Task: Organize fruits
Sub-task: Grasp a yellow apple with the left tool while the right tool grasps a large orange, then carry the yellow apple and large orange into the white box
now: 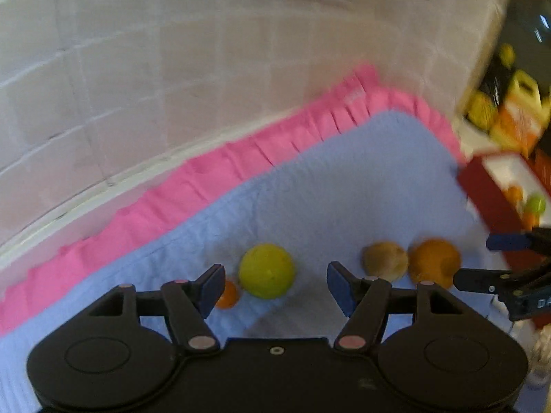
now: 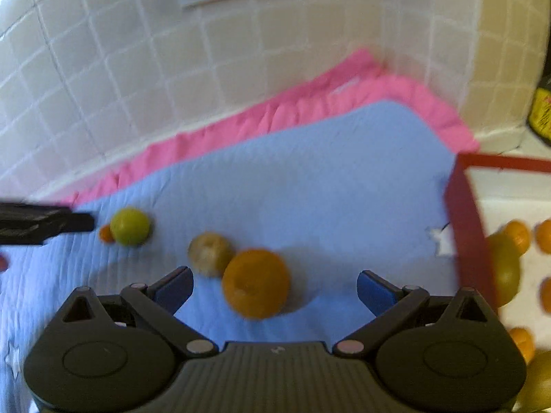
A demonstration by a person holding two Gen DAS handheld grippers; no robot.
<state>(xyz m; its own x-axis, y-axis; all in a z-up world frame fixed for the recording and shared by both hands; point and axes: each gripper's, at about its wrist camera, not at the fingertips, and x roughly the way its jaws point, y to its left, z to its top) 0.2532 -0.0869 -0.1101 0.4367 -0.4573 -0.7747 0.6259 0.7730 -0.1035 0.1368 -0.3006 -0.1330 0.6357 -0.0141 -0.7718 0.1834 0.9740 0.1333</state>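
Four fruits lie on a blue cloth (image 1: 344, 186): a yellow-green fruit (image 1: 267, 271), a small orange one (image 1: 227, 295) beside it, a brownish fruit (image 1: 385, 257) and a large orange (image 1: 434, 262). My left gripper (image 1: 272, 289) is open, the yellow-green fruit just ahead between its fingers. My right gripper (image 2: 273, 290) is open, the large orange (image 2: 255, 283) between its fingers, the brownish fruit (image 2: 210, 253) behind it. The yellow-green fruit (image 2: 130, 226) lies further left. The right gripper (image 1: 478, 261) also shows in the left wrist view, open.
A red-rimmed white tray (image 2: 468, 227) at the right holds several oranges and green fruits. A pink cloth (image 2: 275, 113) lies under the blue one along a tiled wall (image 2: 172, 69). Packages (image 1: 516, 117) stand at the far right.
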